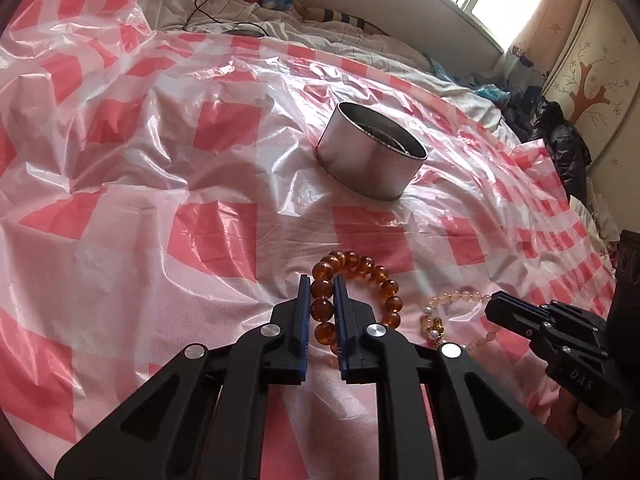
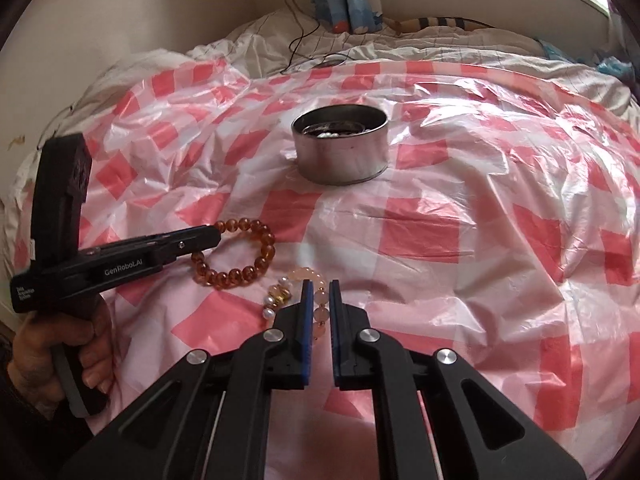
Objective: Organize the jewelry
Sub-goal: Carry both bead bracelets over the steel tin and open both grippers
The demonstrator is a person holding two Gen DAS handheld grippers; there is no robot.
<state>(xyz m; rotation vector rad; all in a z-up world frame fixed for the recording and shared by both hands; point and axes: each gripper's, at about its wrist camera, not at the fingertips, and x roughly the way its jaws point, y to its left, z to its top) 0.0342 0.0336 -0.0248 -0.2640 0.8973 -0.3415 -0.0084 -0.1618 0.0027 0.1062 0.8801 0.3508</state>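
Note:
An amber bead bracelet (image 1: 362,266) lies on the pink checked plastic sheet; it also shows in the right wrist view (image 2: 256,256). My left gripper (image 1: 322,284) is closed around its left side, beads between the blue pads. A pale pink bead bracelet with pearls (image 2: 280,296) lies just right of it, seen too in the left wrist view (image 1: 448,300). My right gripper (image 2: 320,286) is closed around its right side. A round metal tin (image 2: 340,144) stands open further back, with some jewelry inside; it shows in the left wrist view (image 1: 370,152).
The plastic sheet (image 2: 460,220) covers a bed with rumpled white bedding (image 2: 400,52) behind. A black cable (image 2: 296,20) runs down at the back. Dark clothes (image 1: 560,140) lie at the bed's right side by a wardrobe.

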